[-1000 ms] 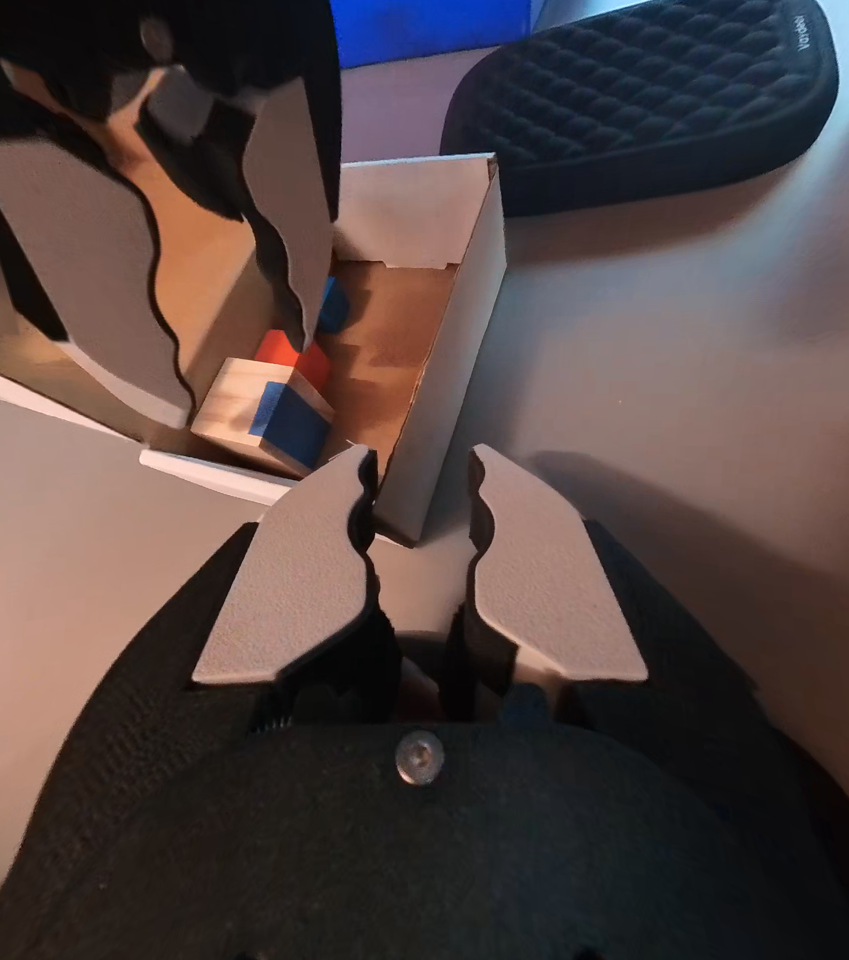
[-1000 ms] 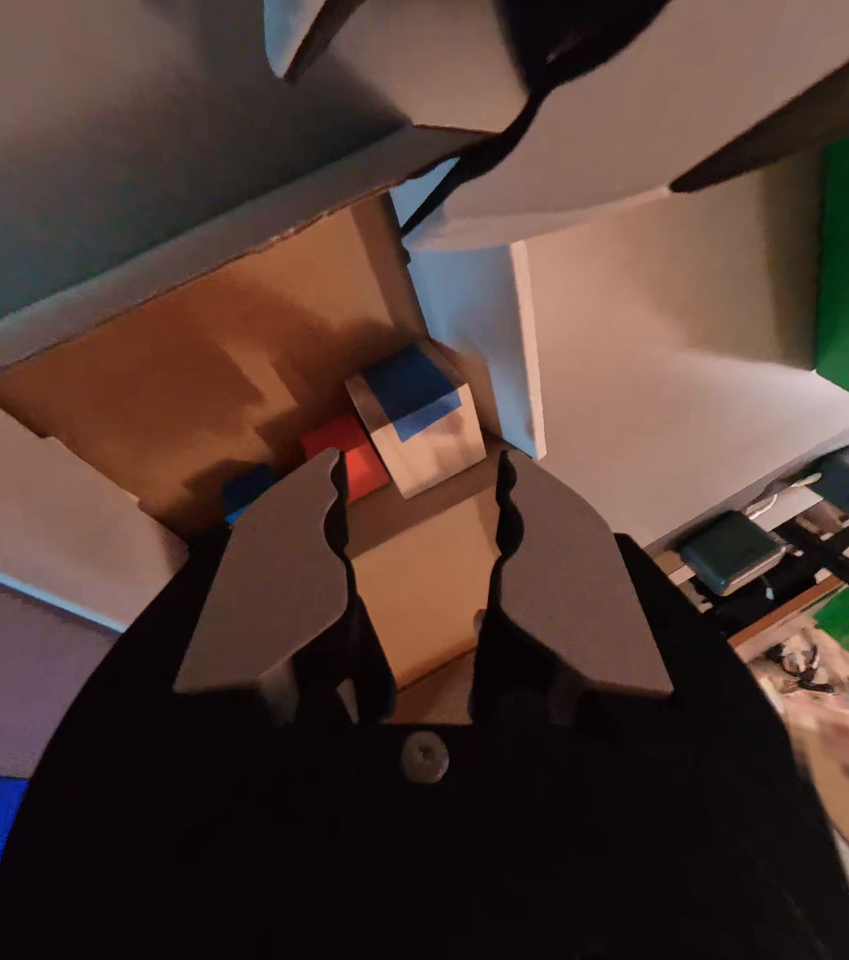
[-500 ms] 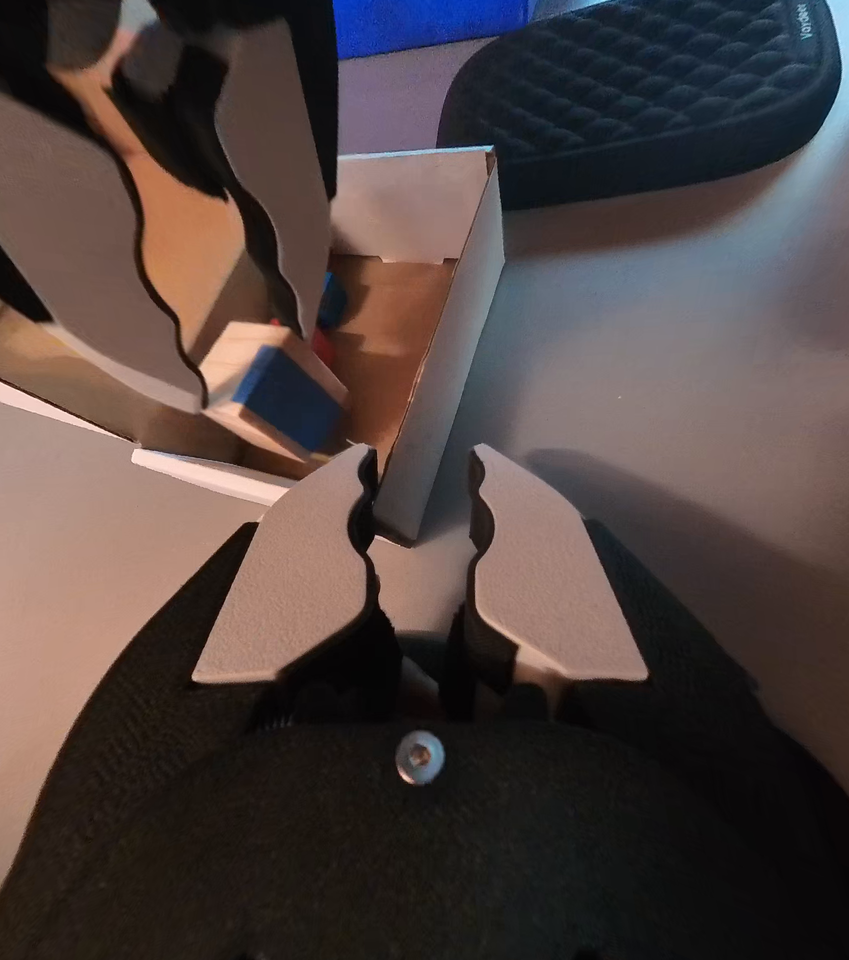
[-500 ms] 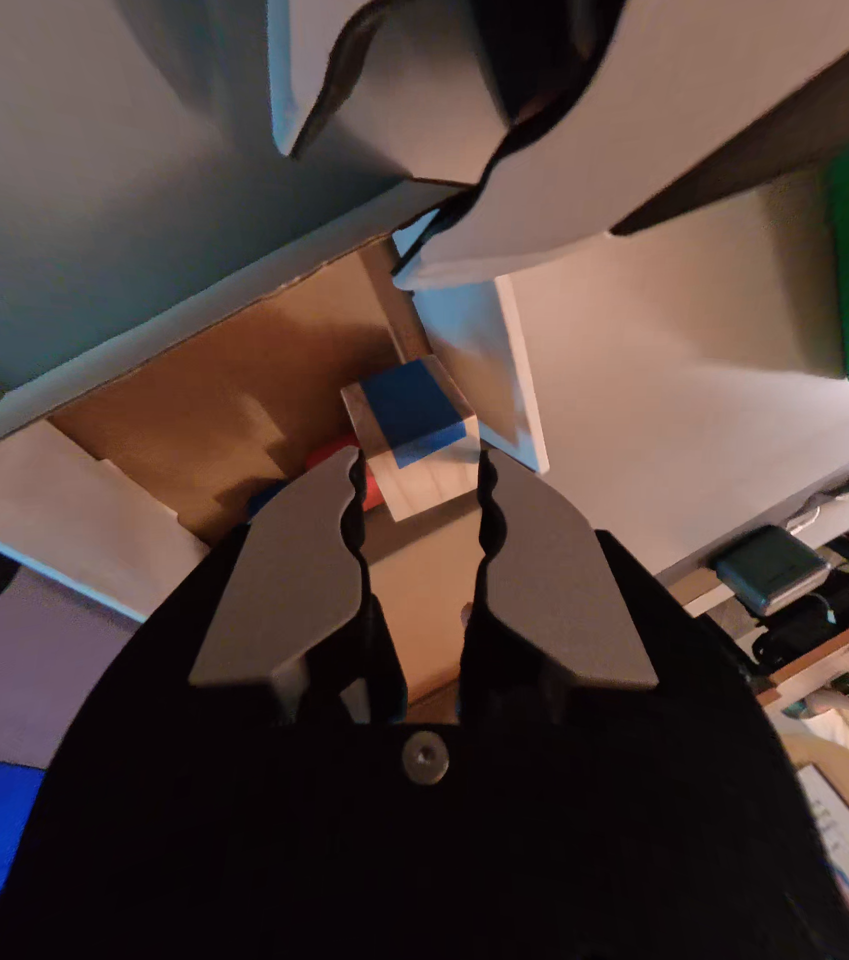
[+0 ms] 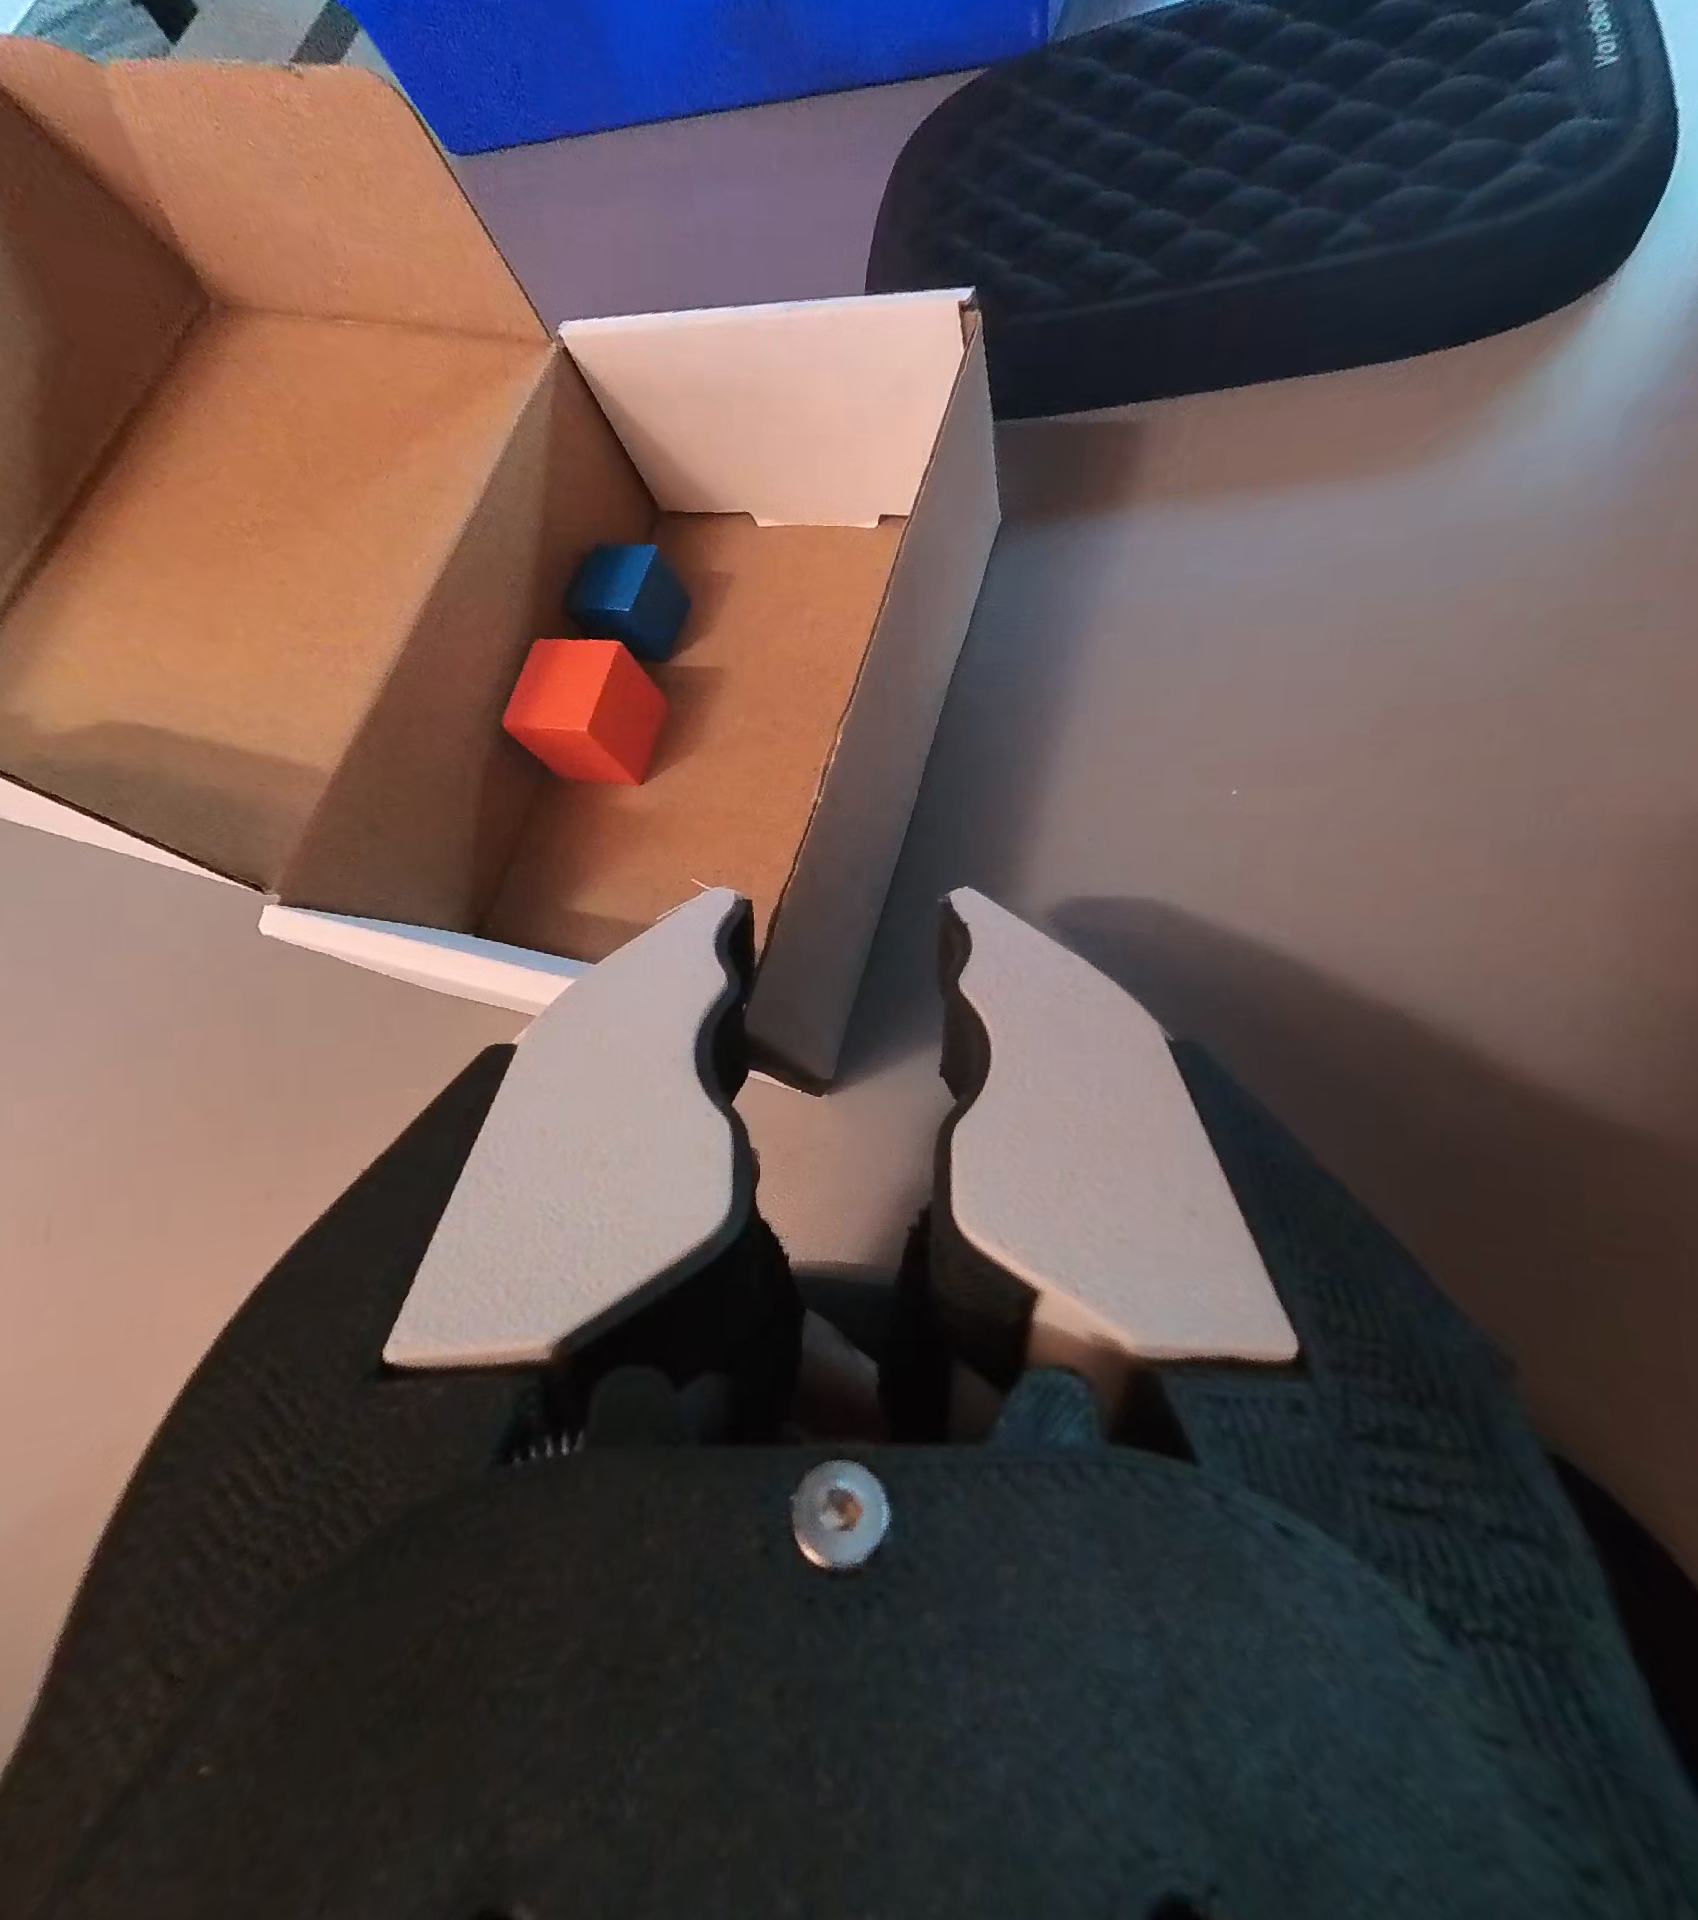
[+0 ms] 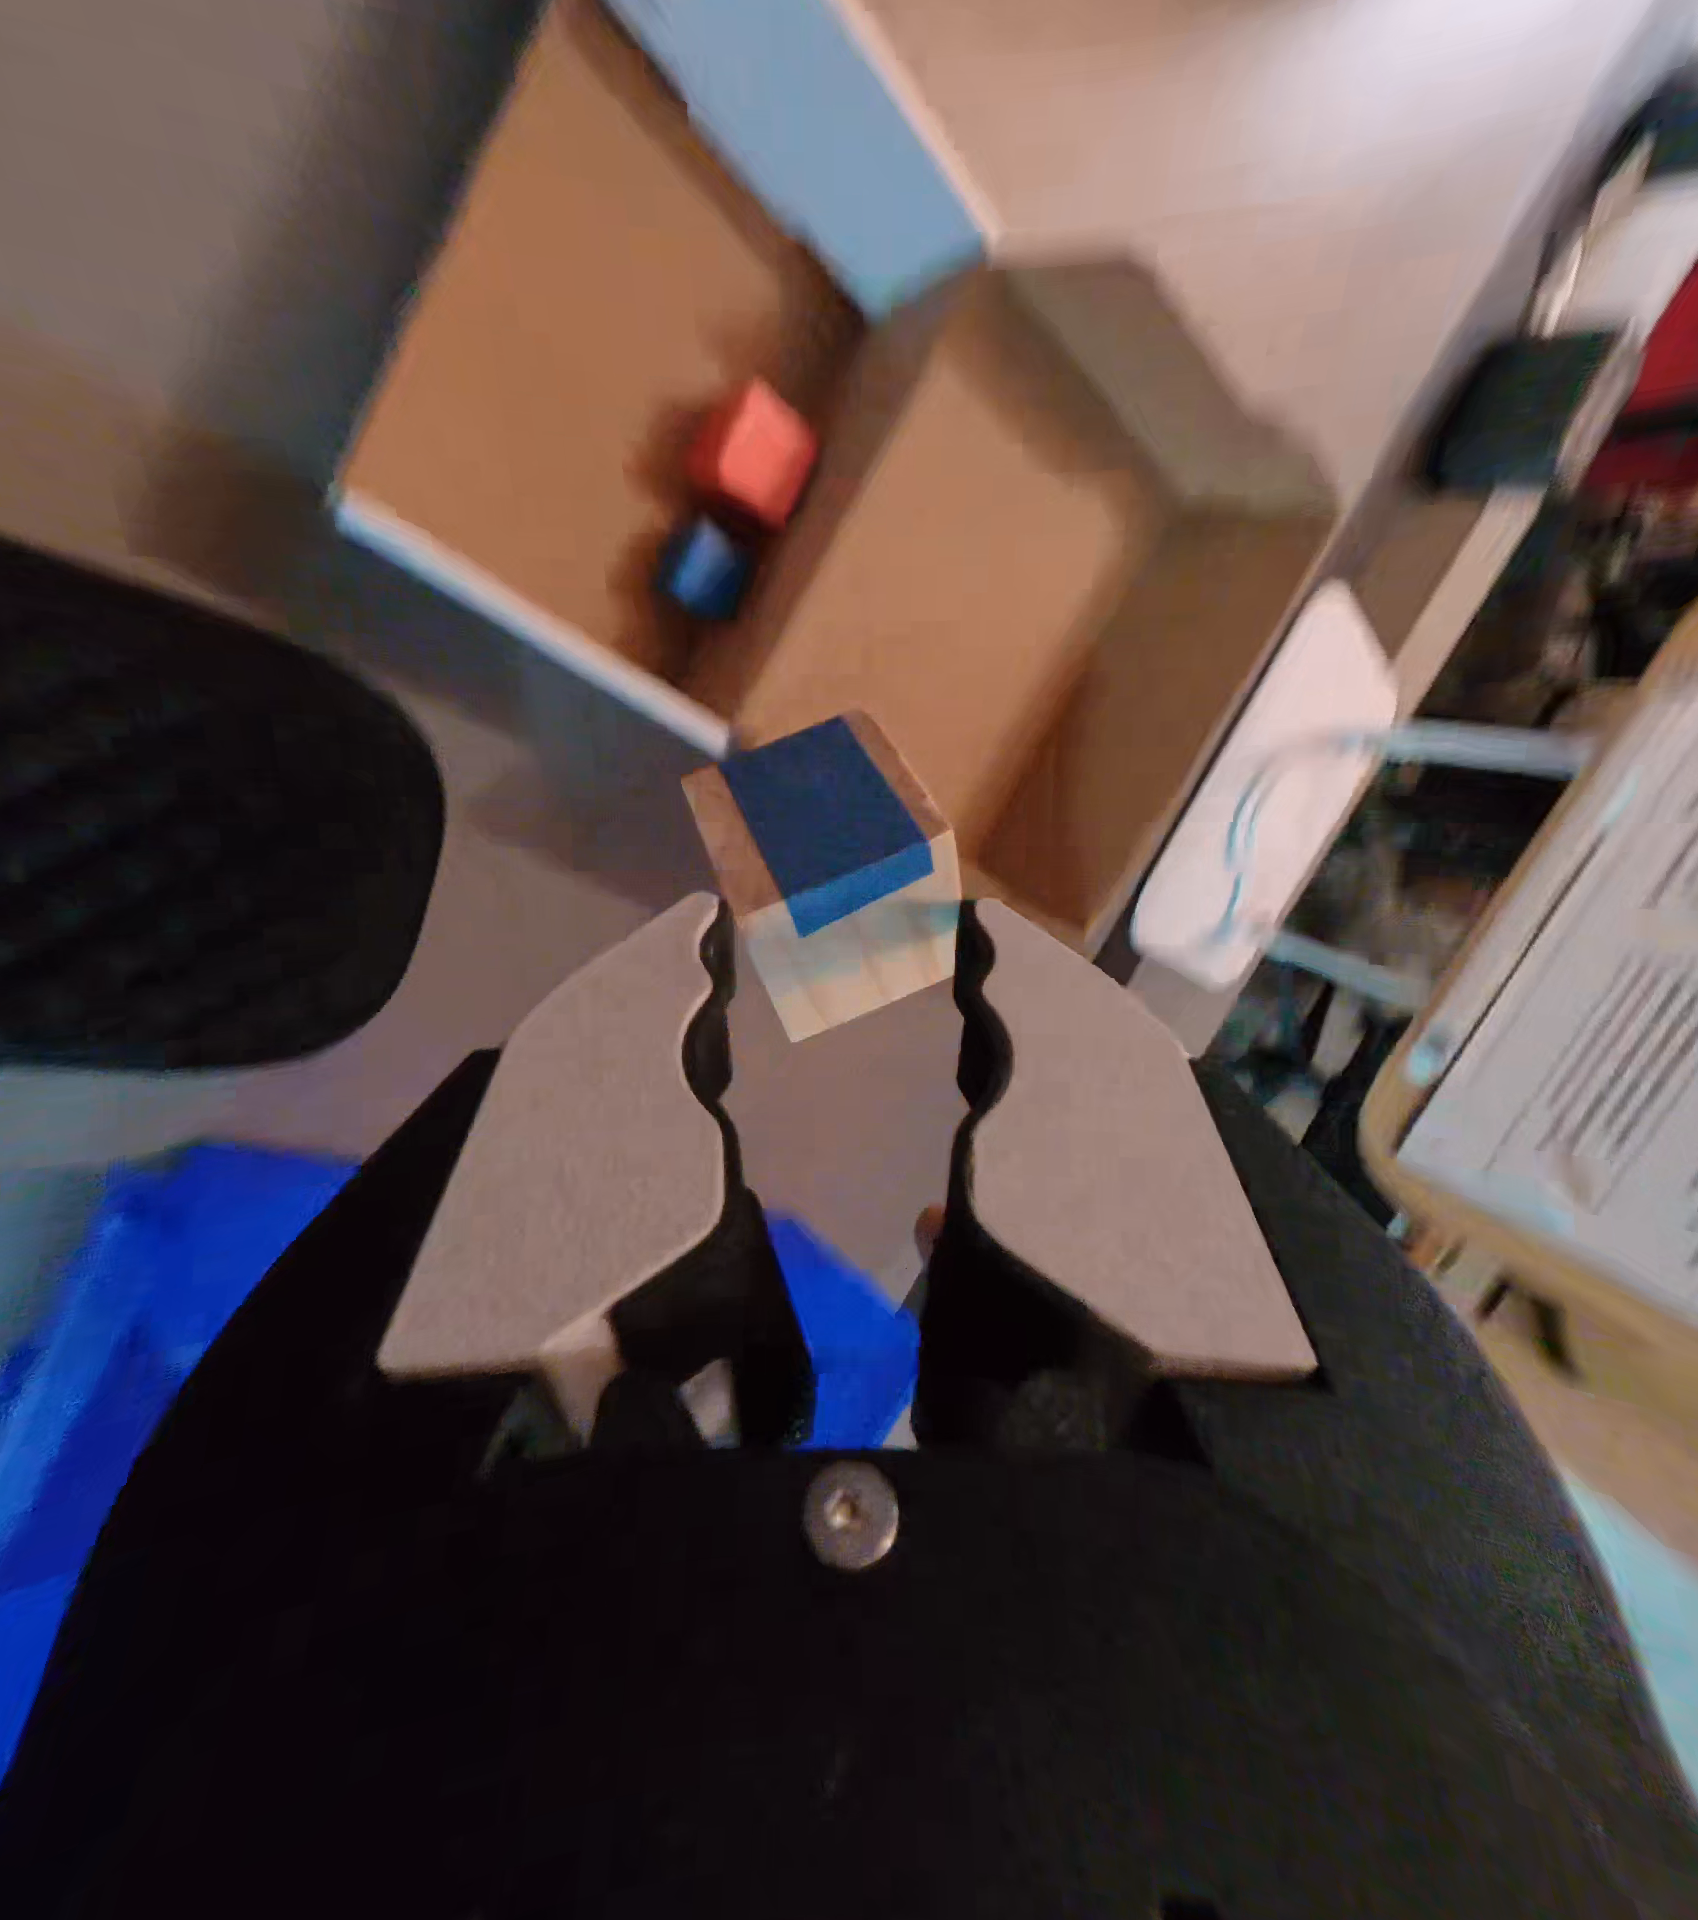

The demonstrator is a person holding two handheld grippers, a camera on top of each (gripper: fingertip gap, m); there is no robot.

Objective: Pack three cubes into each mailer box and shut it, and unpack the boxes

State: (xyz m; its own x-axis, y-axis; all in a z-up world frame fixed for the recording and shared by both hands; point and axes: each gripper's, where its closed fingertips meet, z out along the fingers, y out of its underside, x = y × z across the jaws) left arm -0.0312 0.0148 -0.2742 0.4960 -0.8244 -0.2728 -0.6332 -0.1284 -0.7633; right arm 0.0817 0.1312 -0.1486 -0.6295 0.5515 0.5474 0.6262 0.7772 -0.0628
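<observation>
An open mailer box (image 5: 886, 727), white outside and brown inside, lies on the grey table with its lid (image 5: 149, 436) folded back to the left. A red cube (image 5: 585, 712) and a blue cube (image 5: 627, 603) lie on its floor. My left gripper (image 5: 840, 935) is open and straddles the box's near right corner, with the left finger touching the wall. My right gripper (image 6: 840, 925) is shut on a wooden cube with blue faces (image 6: 829, 862) and holds it high above the box (image 6: 533, 343). The red cube (image 6: 757, 457) and the blue cube (image 6: 705, 571) show below, blurred.
A black quilted pad (image 5: 1292, 156) lies behind the box and shows in the right wrist view (image 6: 97, 810). A blue bin (image 5: 668, 62) stands at the back. Past the table edge are a white device (image 6: 1260, 790) and cluttered furniture. Tip to tip, the grippers are about 20 cm apart.
My right gripper closed on the wood-and-blue cube, lifted it out of the box and drew back, leaving the left wrist view. The left gripper has stayed at the box corner.
</observation>
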